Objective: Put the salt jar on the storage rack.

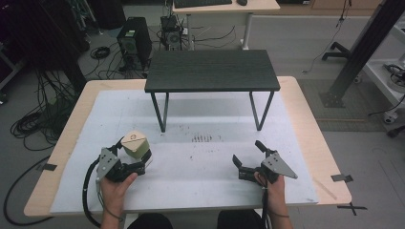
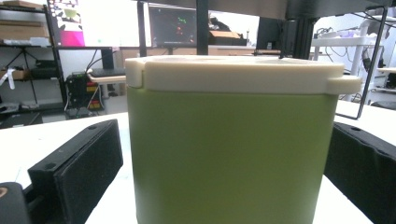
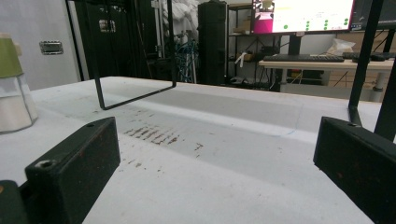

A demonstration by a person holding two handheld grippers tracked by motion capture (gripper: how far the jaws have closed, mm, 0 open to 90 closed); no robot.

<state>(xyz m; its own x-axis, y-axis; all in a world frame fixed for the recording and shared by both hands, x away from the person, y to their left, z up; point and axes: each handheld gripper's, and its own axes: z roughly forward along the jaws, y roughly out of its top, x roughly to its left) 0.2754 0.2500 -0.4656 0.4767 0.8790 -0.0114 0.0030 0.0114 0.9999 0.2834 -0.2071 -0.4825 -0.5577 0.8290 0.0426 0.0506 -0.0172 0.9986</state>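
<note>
table (image 1: 305, 143) w/ white mat, small black bench (image 1: 212, 70) at the far end | green container (image 1: 136, 145) with cream lid, near-left on the mat, sitting between left gripper (image 1: 136, 155) jaws, spread wide, gap each side, not squeezing | right gripper (image 1: 248, 155) wide open on bare mat, well apart

Black two-jaw grippers (image 1: 135, 153) (image 1: 248, 155), grey three-cornered plates, trailing black cables.
</note>
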